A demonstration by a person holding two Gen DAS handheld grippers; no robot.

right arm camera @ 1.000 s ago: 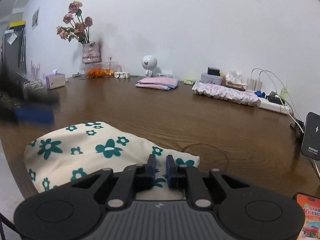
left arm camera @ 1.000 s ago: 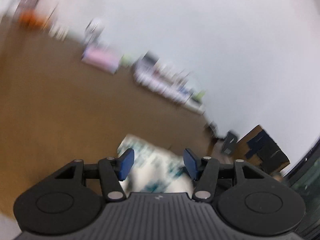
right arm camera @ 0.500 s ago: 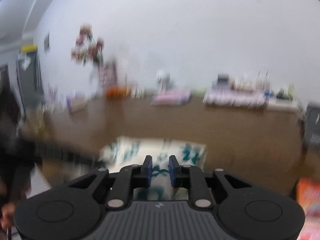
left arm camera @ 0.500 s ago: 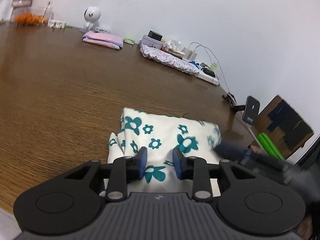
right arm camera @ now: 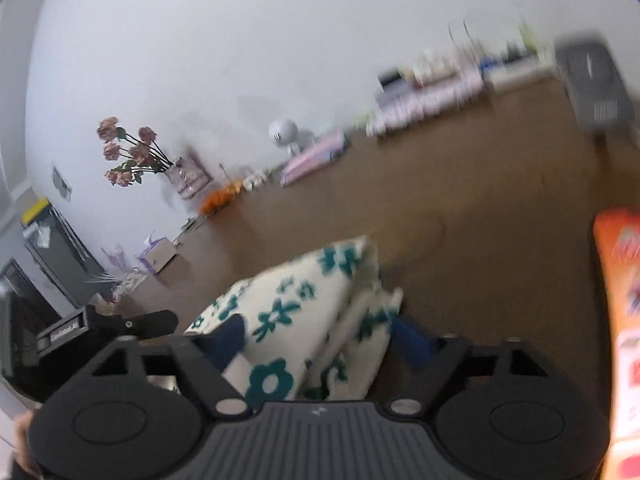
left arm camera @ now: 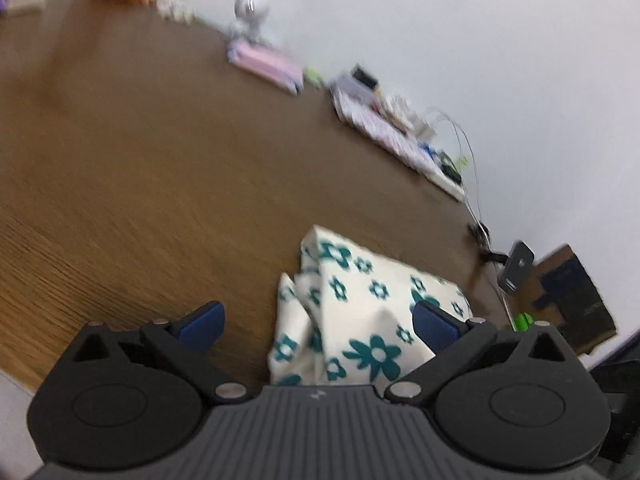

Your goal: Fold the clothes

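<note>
Right now the folded cream cloth (left arm camera: 360,312) with teal flowers lies on the brown wooden table (left arm camera: 140,168), near the table's front edge. Seen from the left wrist, the left gripper (left arm camera: 318,324) has its blue-padded fingers (left arm camera: 202,326) spread wide apart, holding nothing. The cloth sits ahead of it and mostly between the two pads, closer to the right-hand one, with bare tabletop in front of the left-hand pad. Layered folded edges show on the cloth's left side in this view.

From the right wrist, the right gripper (right arm camera: 320,338) is also spread wide. The same cloth (right arm camera: 288,312) fills the space between its fingers, and both blue pads flank the bundle, one at each side. Whether the pads actually touch the fabric is hard to tell, since the view is blurred. At the lower left of this view part of the other black tool appears.

Along the far wall the table carries a vase of pink flowers (right arm camera: 132,152), a small white round figure (left arm camera: 250,10) and a folded pink cloth (left arm camera: 266,66). An orange printed item (right arm camera: 624,320) fills the right edge of the right wrist view.
</note>
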